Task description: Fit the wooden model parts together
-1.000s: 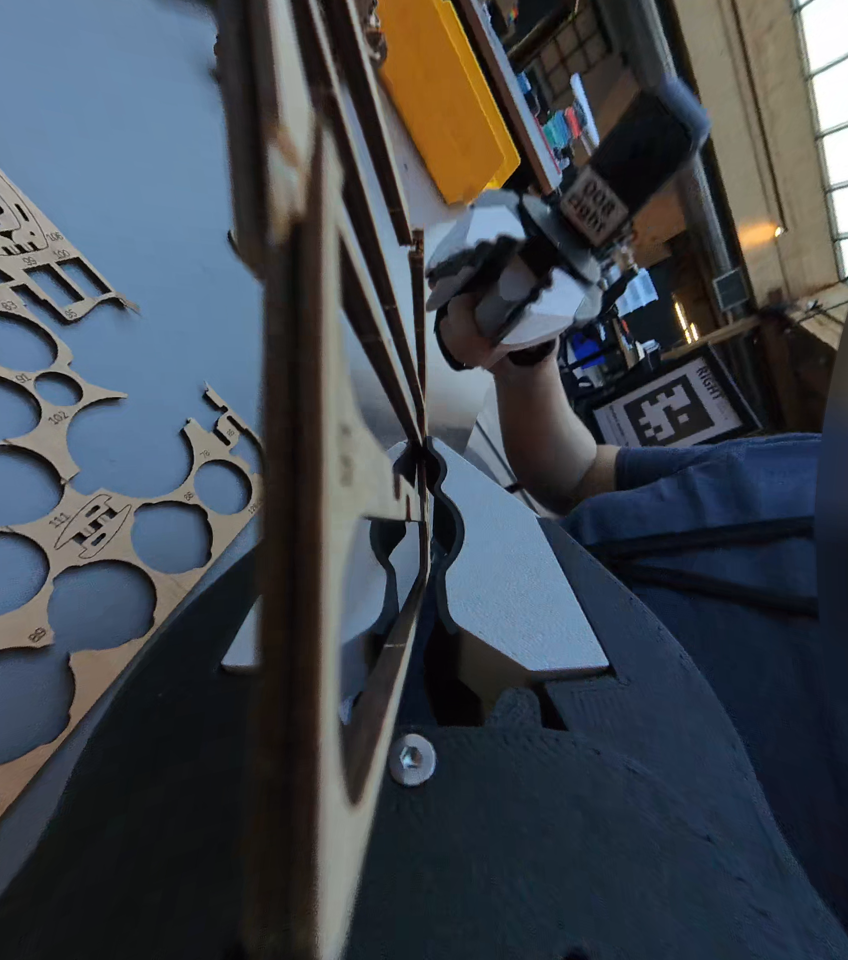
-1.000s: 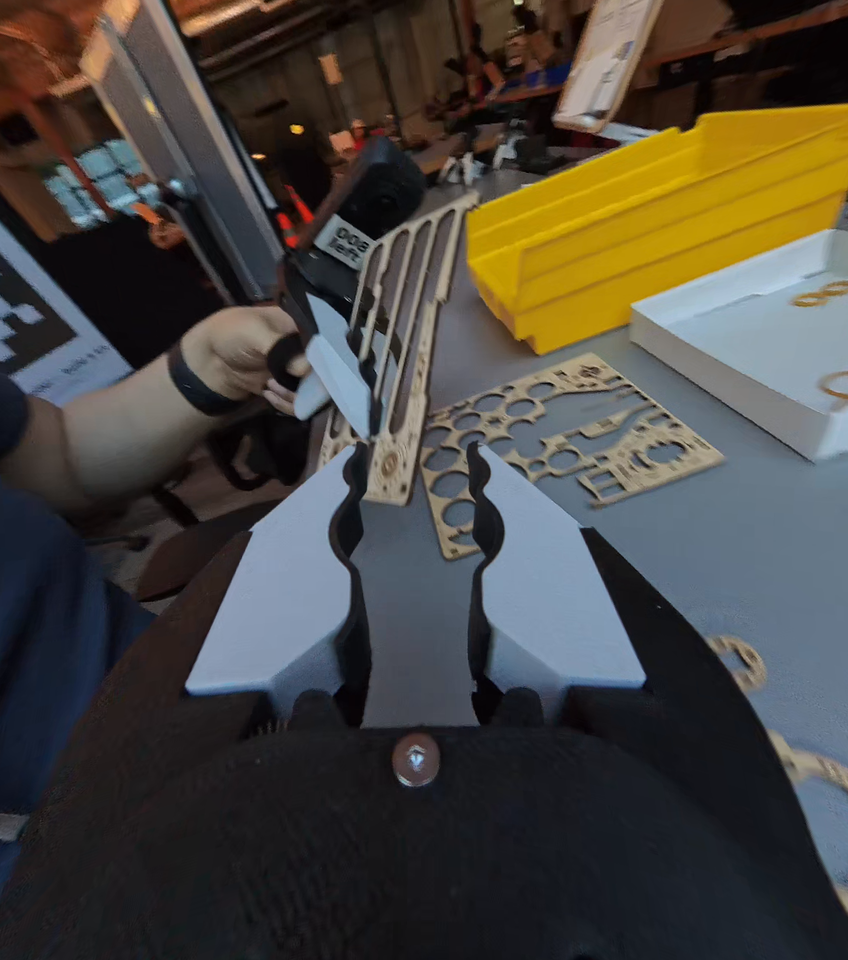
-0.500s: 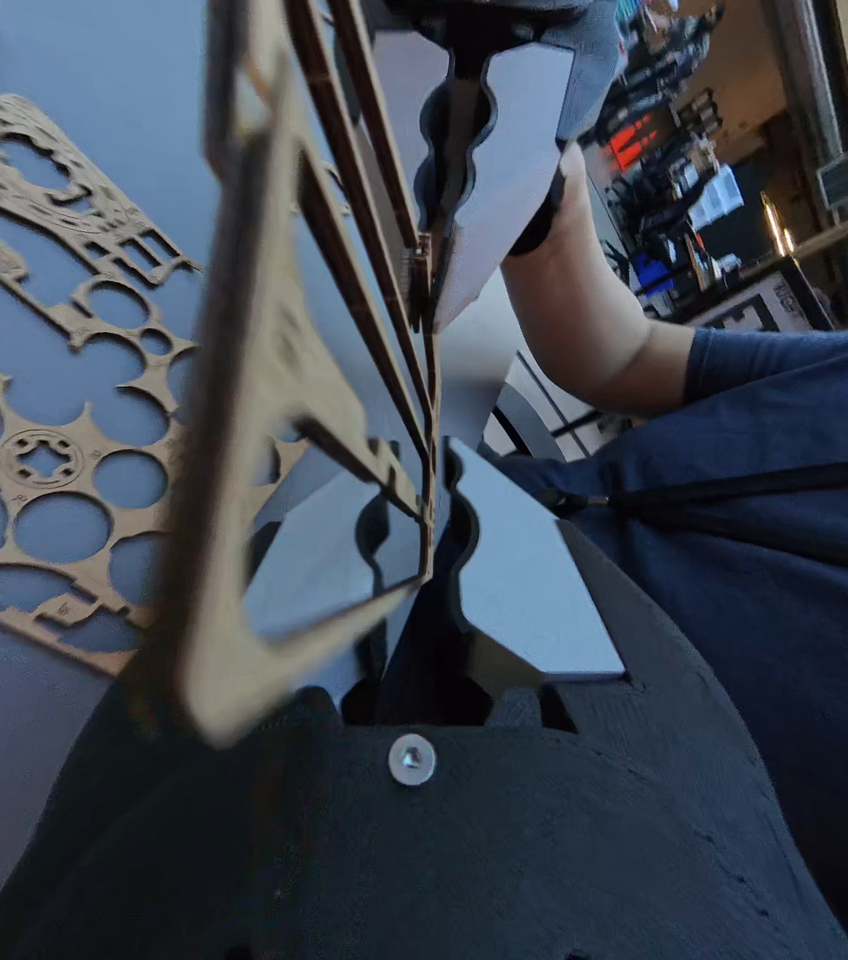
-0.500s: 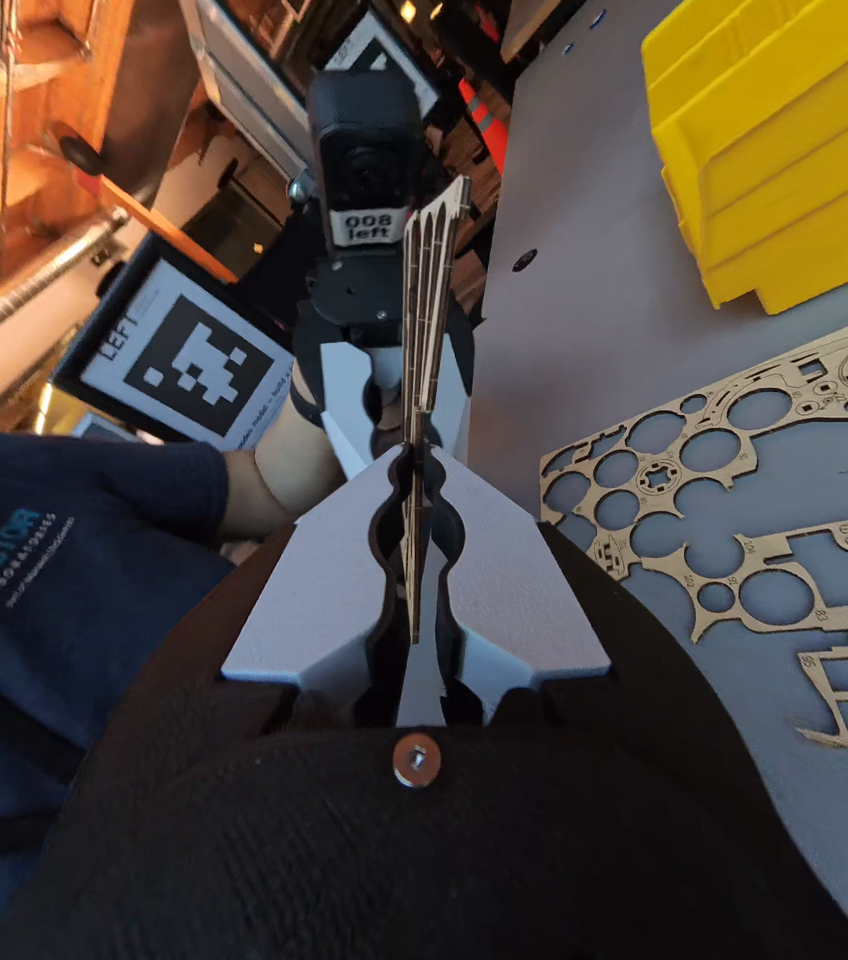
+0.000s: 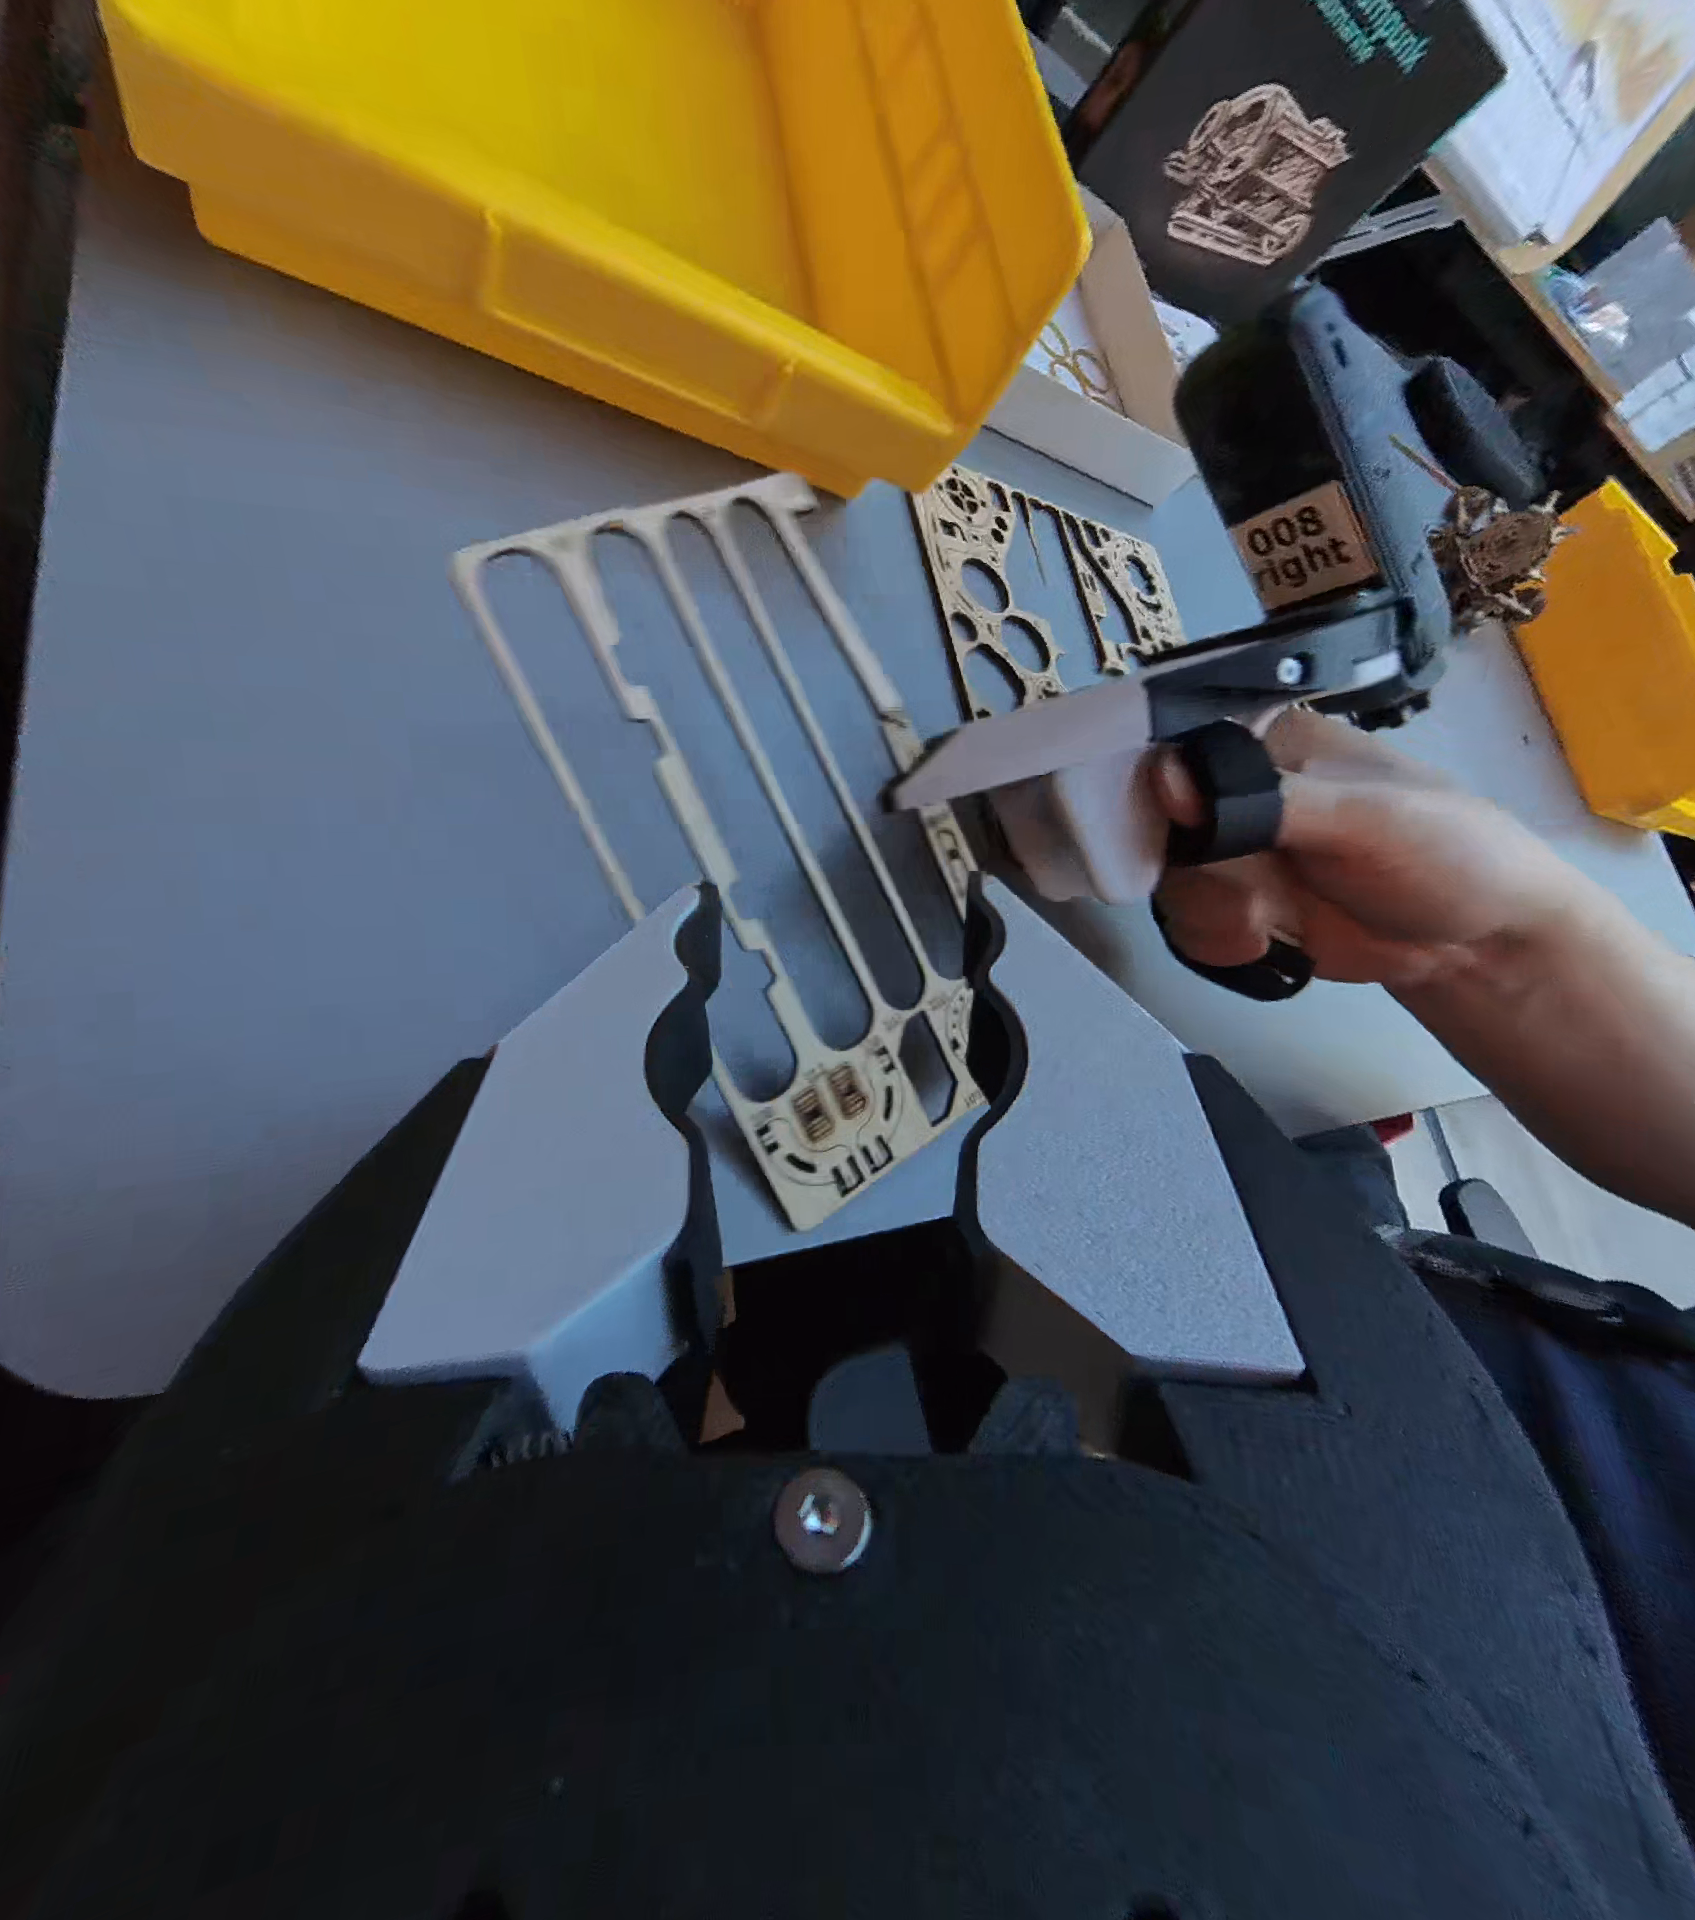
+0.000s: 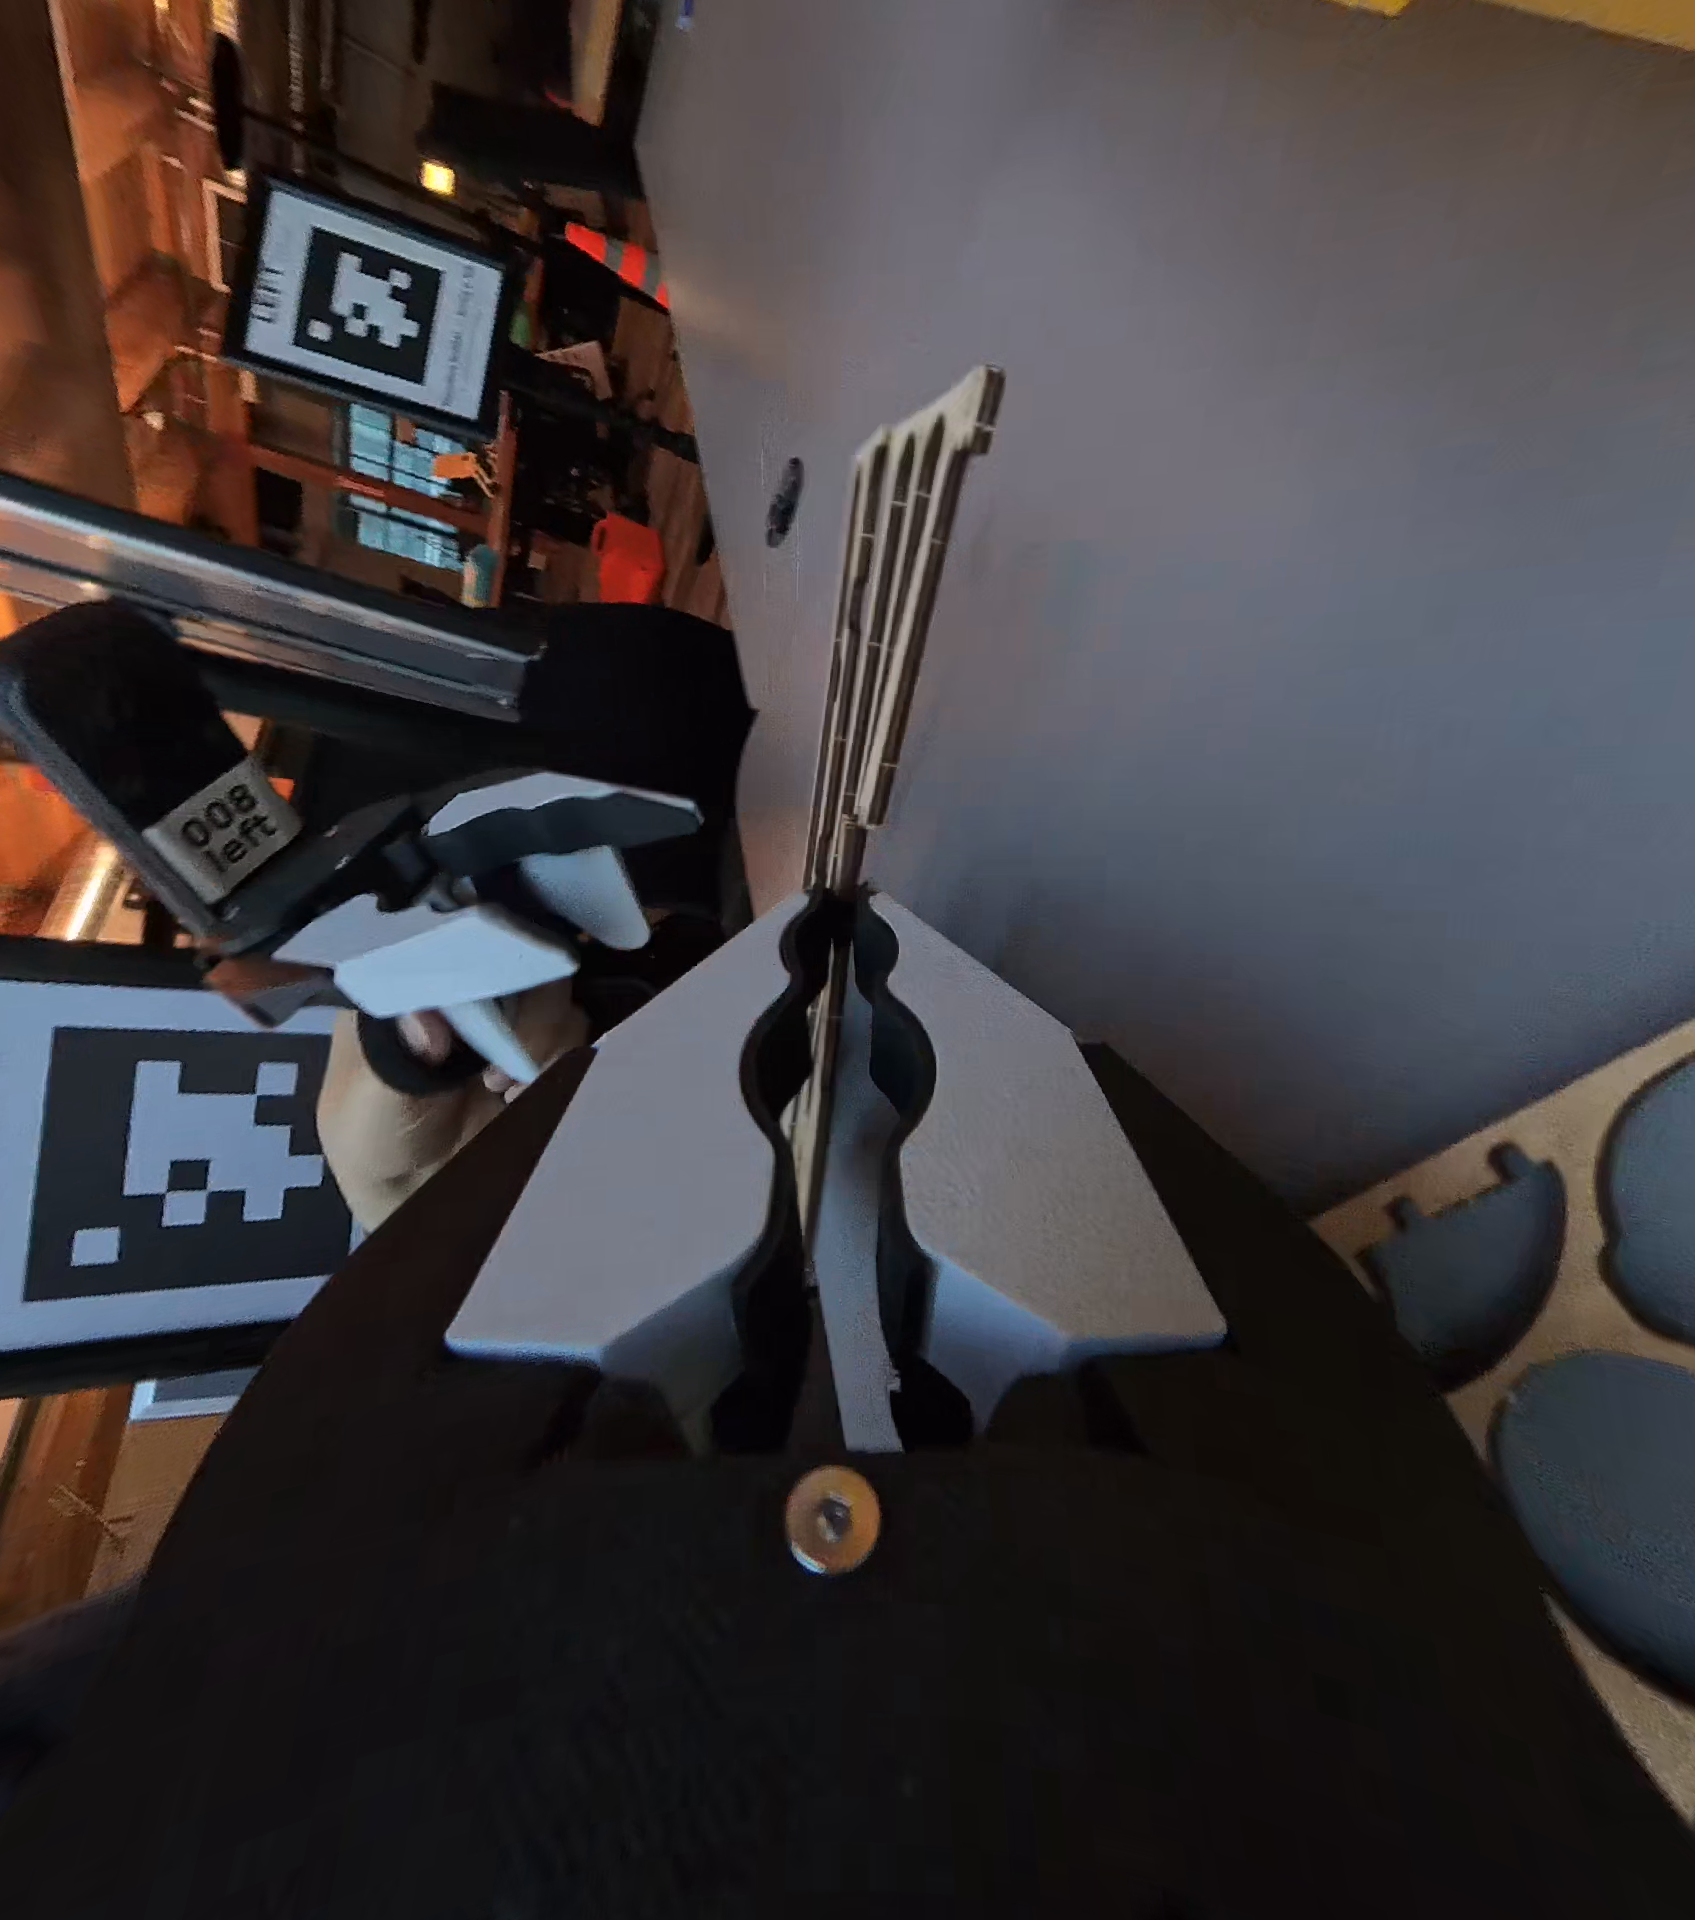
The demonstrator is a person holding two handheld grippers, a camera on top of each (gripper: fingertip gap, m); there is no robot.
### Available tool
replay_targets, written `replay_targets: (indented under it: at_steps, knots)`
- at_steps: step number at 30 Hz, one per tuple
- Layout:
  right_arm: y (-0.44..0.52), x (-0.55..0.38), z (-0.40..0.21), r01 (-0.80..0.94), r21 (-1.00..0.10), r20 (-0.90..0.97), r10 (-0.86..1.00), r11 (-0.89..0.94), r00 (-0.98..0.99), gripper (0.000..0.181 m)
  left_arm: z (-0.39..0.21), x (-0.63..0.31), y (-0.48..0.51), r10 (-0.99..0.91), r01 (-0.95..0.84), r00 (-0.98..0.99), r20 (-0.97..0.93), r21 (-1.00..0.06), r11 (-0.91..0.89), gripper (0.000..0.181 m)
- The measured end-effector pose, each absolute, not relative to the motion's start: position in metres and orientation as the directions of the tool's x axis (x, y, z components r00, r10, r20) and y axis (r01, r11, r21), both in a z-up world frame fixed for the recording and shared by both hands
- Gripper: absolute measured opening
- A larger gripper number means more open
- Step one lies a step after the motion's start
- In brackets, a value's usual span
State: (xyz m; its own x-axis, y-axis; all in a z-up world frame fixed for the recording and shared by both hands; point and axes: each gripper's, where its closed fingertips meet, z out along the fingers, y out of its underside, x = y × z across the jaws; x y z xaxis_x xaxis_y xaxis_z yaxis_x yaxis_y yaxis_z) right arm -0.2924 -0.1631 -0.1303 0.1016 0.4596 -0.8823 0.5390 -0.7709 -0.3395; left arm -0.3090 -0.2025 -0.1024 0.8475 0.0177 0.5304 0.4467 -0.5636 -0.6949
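A slotted wooden sheet (image 5: 827, 1164) with long cut-out bars is held up over the grey table (image 5: 251, 727). My right gripper (image 5: 900, 795) is shut on its right edge; in the right wrist view the sheet (image 6: 884, 623) runs edge-on between that gripper's closed jaws (image 6: 832, 899). My left gripper (image 5: 838, 899) is open and empty, and the sheet's lower end shows between its fingers without touching them. In the right wrist view the left gripper (image 6: 635, 883) is off to the left of the sheet. A second wooden sheet (image 5: 1019, 613) with round cut-outs lies flat on the table.
A large yellow bin (image 5: 614, 208) stands at the back of the table, a white tray (image 5: 1103, 353) beside it. A smaller yellow bin (image 5: 1643, 675) is at the right. The cut-out sheet (image 6: 1549, 1091) lies close under the right gripper. A person's sleeve is at the lower right. There is about 6 cm between the tips of the two grippers.
My left gripper has let go of the slotted sheet, opened and drawn back. The right gripper has closed on the sheet and now holds it alone.
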Motion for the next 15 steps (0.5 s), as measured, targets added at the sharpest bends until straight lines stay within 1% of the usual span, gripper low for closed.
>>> replay_targets:
  at_steps: [3,4,5,7,10,15]
  knots:
    - [-0.159,-0.303,-0.143,0.547,-0.297,-0.877,0.451,-0.783,0.169,0.003,-0.123,-0.302,-0.199,0.01,0.389,0.876,0.483,-0.692,-0.609,0.045]
    - [-0.157,-0.304,-0.146,0.545,-0.297,-0.868,0.46,-0.784,0.189,0.01,-0.132,-0.301,-0.197,0.014,0.37,0.886,0.463,-0.688,-0.625,0.044]
    - [-0.157,-0.305,-0.146,0.552,-0.294,-0.862,0.466,-0.78,0.199,0.026,-0.141,-0.3,-0.195,0.022,0.36,0.892,0.452,-0.678,-0.641,0.043]
    - [-0.155,-0.303,-0.142,0.559,-0.314,-0.847,0.492,-0.768,0.201,0.04,-0.149,-0.3,-0.192,0.031,0.362,0.893,0.45,-0.675,-0.643,0.04]
    - [-0.145,-0.295,-0.135,0.571,-0.401,-0.78,0.594,-0.717,0.199,0.048,-0.149,-0.301,-0.19,0.035,0.411,0.864,0.502,-0.664,-0.624,0.037]
    - [-0.144,-0.281,-0.107,0.607,-0.472,-0.759,0.645,-0.639,0.089,0.048,-0.15,-0.302,-0.19,0.038,0.405,0.869,0.493,-0.665,-0.627,0.033]
